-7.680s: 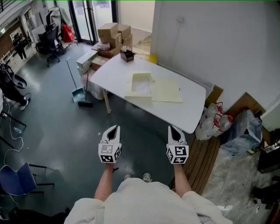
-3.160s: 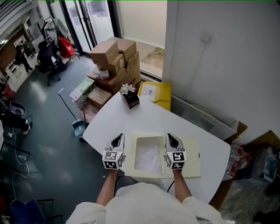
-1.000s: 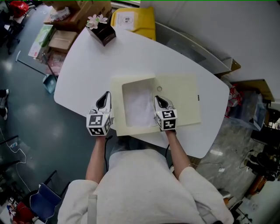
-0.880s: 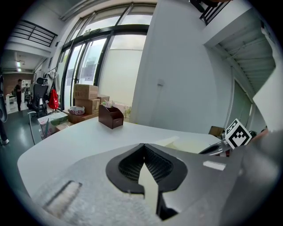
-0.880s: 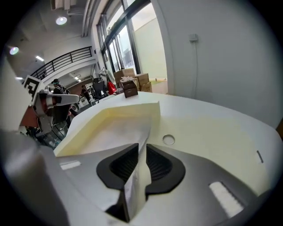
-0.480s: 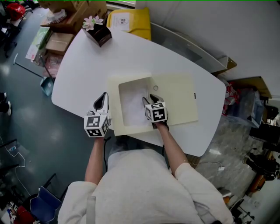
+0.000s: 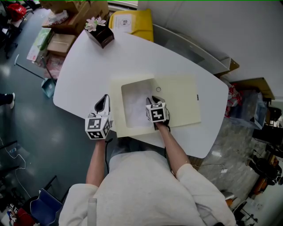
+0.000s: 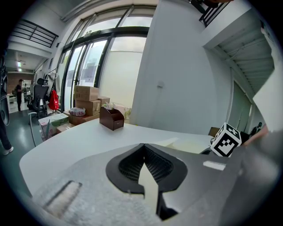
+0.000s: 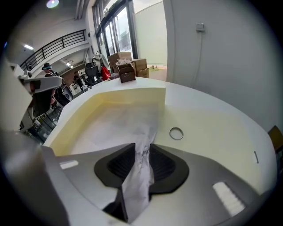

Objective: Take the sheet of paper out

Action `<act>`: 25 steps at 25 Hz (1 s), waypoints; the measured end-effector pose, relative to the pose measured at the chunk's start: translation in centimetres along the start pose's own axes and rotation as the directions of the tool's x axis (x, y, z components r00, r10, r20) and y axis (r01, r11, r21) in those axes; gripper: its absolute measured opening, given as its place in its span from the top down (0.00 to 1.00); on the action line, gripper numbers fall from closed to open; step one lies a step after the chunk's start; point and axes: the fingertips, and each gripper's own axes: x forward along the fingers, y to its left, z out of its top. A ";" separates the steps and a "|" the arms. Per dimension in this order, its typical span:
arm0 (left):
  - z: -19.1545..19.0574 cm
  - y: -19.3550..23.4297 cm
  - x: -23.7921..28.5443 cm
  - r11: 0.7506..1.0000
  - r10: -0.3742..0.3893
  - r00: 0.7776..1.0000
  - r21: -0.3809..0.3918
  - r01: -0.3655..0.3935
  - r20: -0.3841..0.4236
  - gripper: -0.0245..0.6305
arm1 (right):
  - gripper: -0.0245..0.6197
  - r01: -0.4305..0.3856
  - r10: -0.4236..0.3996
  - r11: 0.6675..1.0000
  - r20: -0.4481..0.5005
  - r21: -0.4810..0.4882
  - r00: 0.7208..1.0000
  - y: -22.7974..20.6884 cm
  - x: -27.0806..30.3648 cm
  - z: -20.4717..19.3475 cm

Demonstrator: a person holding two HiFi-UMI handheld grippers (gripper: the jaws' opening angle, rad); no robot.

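An open cream box (image 7: 116,110) lies on the white table (image 7: 88,66), its lid (image 7: 179,101) folded flat to the right. White tissue paper (image 7: 132,103) lines the inside. My right gripper (image 7: 152,100) points down into the box at its right side. Its jaws are closing, and a crumpled fold of the paper (image 9: 141,132) is pinched between the pads (image 9: 143,152). My left gripper (image 7: 104,98) hovers just outside the box's left wall with its jaws (image 8: 143,148) together at the tips and nothing held.
A small metal ring (image 9: 176,133) lies on the lid near the box's corner. A brown holder with flowers (image 7: 101,33) stands at the table's far end. Beyond it are a yellow bag (image 7: 131,22) and cardboard boxes (image 7: 70,11) on the floor.
My right gripper moved left and down from the box's right rim into the box and now has paper between its jaws. The left gripper stayed put.
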 end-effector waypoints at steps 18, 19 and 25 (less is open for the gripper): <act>1.0 -1.2 0.7 0.999 -0.036 0.999 0.018 0.036 0.011 0.95 | 0.95 0.064 -0.065 0.998 0.029 0.023 0.997 -3.2 -2.0 -0.4; 1.1 -1.5 0.9 0.999 -0.041 0.999 0.019 0.041 0.012 0.95 | 0.95 0.073 -0.074 0.997 0.032 0.024 0.997 -3.7 -2.2 -0.4; 1.6 -2.6 1.6 0.997 -0.068 0.998 0.026 0.068 0.017 0.95 | 0.95 0.119 -0.121 0.992 0.043 0.045 0.992 -6.6 -3.5 -0.3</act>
